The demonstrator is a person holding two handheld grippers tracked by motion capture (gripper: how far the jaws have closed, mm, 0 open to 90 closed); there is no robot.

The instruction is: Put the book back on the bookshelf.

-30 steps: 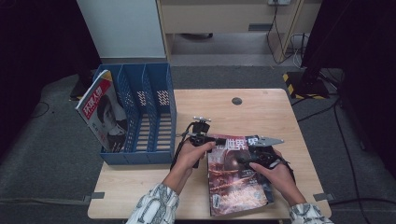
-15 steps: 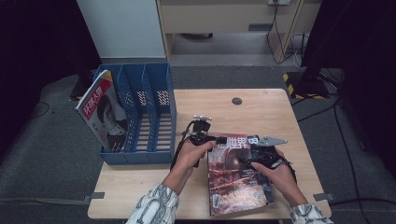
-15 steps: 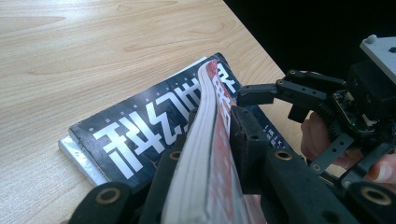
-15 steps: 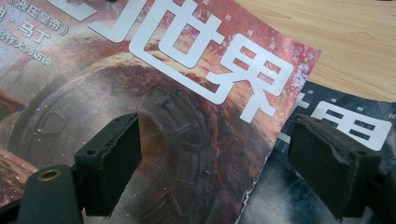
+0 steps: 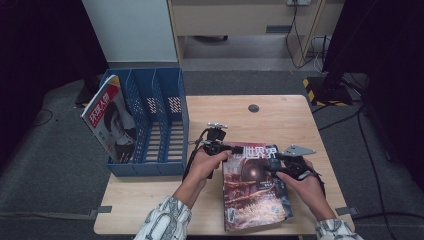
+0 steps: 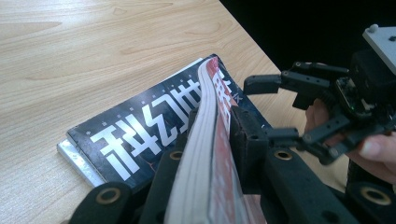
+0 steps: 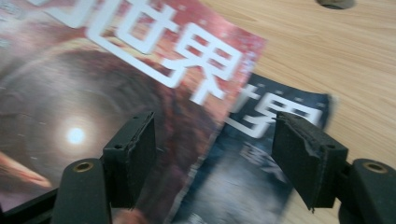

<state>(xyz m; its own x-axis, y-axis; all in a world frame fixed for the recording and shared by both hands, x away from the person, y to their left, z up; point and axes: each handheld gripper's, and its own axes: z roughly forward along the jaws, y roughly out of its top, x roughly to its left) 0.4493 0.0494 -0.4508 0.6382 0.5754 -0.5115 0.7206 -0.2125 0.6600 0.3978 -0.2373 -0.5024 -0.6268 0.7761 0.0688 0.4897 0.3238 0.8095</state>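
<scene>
The left gripper [image 6: 205, 154] is clamped on the raised edge of the red magazine [image 5: 252, 192], its lower jaw hidden under the pages. The right gripper [image 7: 212, 158] hangs released over that cover, its jaws having just been closing, nothing pinched. A darker magazine [image 6: 140, 135] lies mostly covered beneath, near the table's [image 5: 285, 112] front right corner.

Left gripper [image 5: 231, 149], frame centre, clamps its jaws shut; right gripper [image 5: 272, 161], centre-right, seemingly gapes, jaws just closing.
</scene>
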